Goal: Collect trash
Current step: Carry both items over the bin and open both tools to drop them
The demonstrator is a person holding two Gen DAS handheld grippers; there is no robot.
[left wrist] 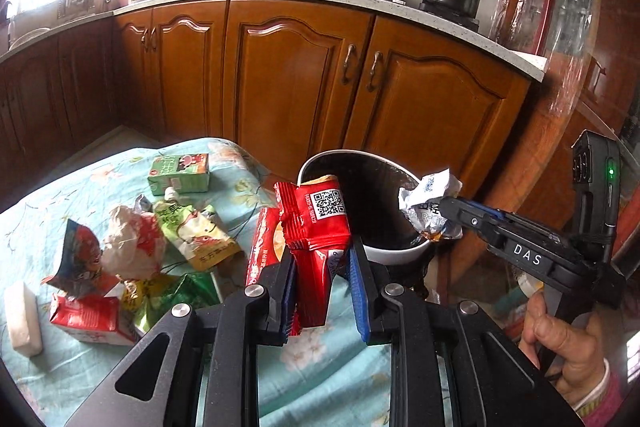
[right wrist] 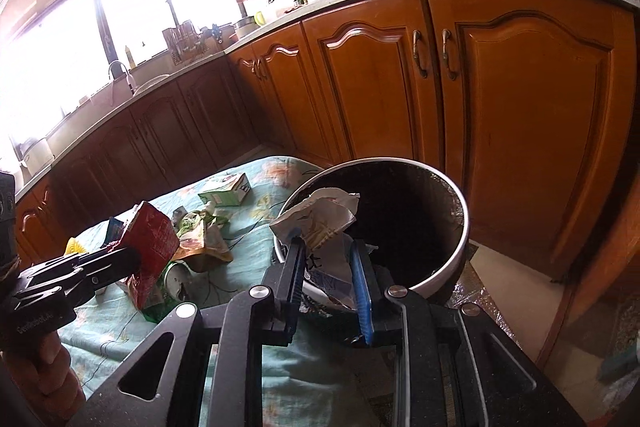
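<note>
My left gripper (left wrist: 322, 259) is shut on a red snack wrapper (left wrist: 316, 227) with a QR code, held above the table just in front of the bin (left wrist: 374, 255). In the right wrist view the left gripper (right wrist: 134, 259) holds the same red wrapper (right wrist: 150, 239). My right gripper (right wrist: 326, 251) is shut on a crumpled white wrapper (right wrist: 320, 219) over the rim of the white, black-lined bin (right wrist: 460, 247). In the left wrist view the right gripper (left wrist: 442, 205) holds that white wrapper (left wrist: 426, 195) over the bin.
Several pieces of trash lie on the floral tablecloth (left wrist: 72, 187): a green carton (left wrist: 180, 173), a green pouch (left wrist: 196, 231), a crumpled white-red wrapper (left wrist: 134, 243), a red carton (left wrist: 90, 319), a white block (left wrist: 22, 319). Wooden cabinets (left wrist: 300, 75) stand behind.
</note>
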